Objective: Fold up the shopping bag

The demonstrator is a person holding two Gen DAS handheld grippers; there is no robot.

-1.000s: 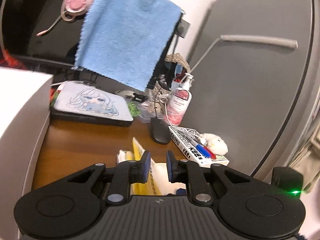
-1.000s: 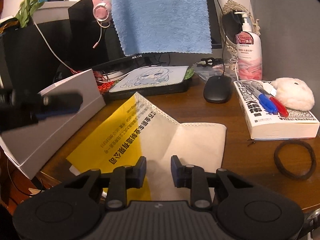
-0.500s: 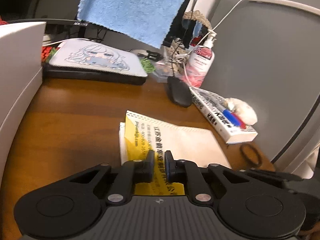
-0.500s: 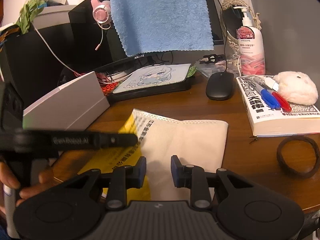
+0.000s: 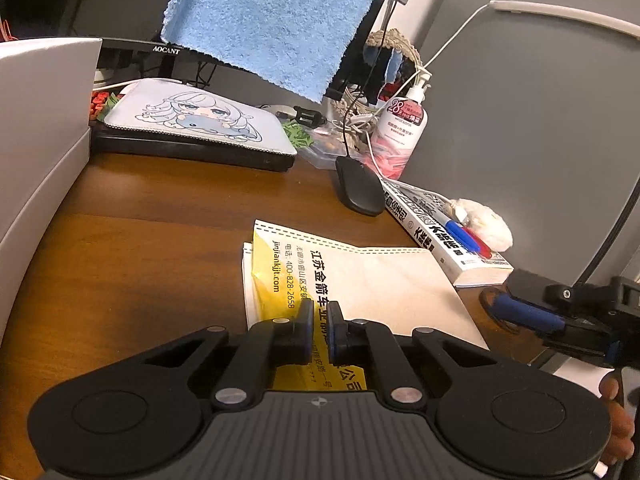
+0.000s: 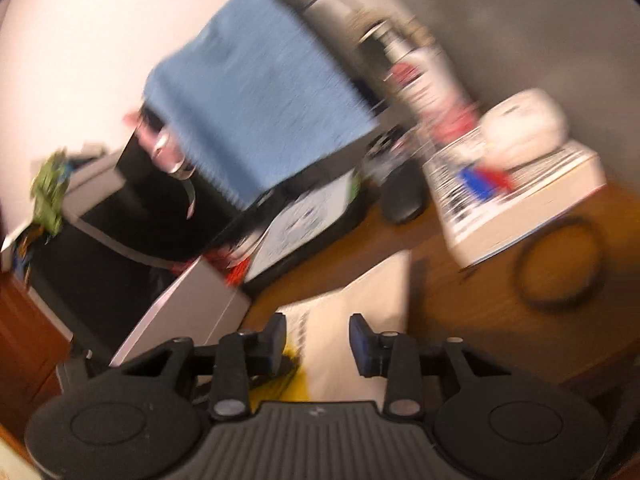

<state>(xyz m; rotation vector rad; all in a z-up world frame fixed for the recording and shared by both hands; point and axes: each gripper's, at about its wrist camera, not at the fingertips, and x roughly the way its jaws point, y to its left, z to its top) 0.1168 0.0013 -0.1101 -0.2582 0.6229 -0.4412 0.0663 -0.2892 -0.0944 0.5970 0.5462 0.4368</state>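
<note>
Folded shopping bag on the brown desk

The desk [image 5: 140, 232] holds the yellow-and-cream shopping bag [image 5: 376, 280] lying flat, its long side running left to right, by the book [image 5: 436, 224]. The left claw [image 5: 319, 318] is nearly clenched over the bag's near edge; whether it grips is unclear. The right claw [image 6: 318, 340] is released above it.

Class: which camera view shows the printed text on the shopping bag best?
The left wrist view: the bag lies flat and sharp, its black print readable. The right wrist view is motion-blurred, showing only a cream corner of the bag with smeared print.
</note>
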